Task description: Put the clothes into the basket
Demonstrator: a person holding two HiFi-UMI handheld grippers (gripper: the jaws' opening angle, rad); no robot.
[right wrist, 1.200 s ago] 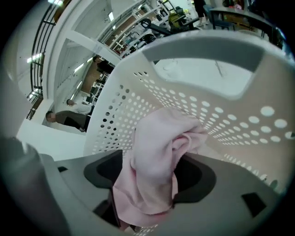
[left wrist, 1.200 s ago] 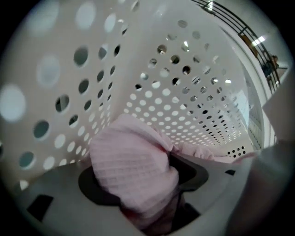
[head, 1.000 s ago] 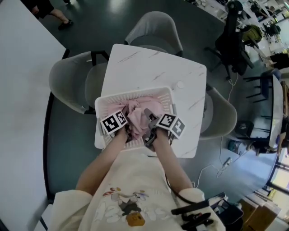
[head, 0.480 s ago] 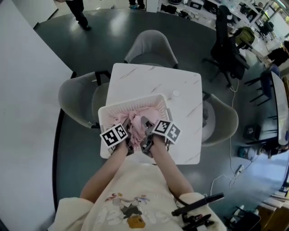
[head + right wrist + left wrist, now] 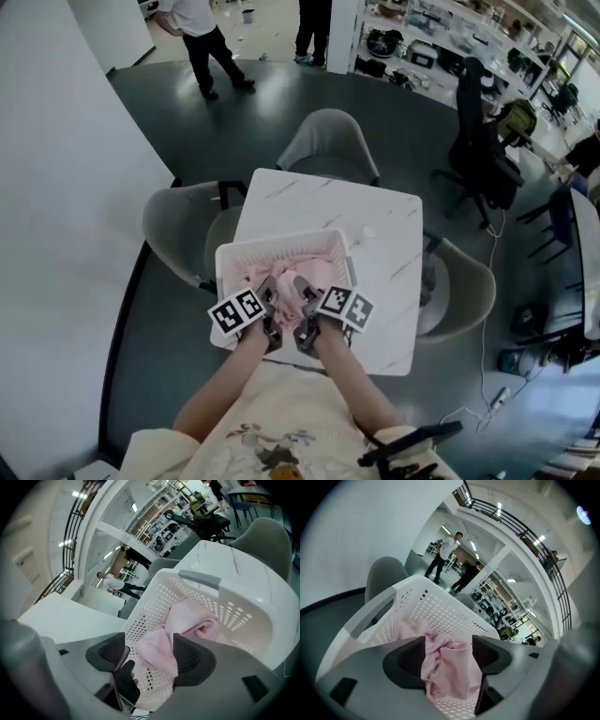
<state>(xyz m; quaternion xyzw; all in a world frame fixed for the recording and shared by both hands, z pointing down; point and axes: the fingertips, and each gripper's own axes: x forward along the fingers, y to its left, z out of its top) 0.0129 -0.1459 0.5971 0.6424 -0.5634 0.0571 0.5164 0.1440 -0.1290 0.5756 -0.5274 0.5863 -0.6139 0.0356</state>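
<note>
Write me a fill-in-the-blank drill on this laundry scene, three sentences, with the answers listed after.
1. The crumpled clothes lying in the white perforated plastic basket are ____ in colour.
2. Around the square white marble-look table stand ____ grey shell chairs.
3. The left tongs and the right tongs are both ____, gripping nothing, above the basket's near end.

Missing words: pink; three; open

White tabletop (image 5: 309,202) at centre, grey top chair (image 5: 328,141), left chair (image 5: 178,225) and right chair (image 5: 466,281) set round it, small white disc (image 5: 367,232) laid on it, black office chair (image 5: 478,141) at upper right, person in white (image 5: 199,23) at top.
</note>
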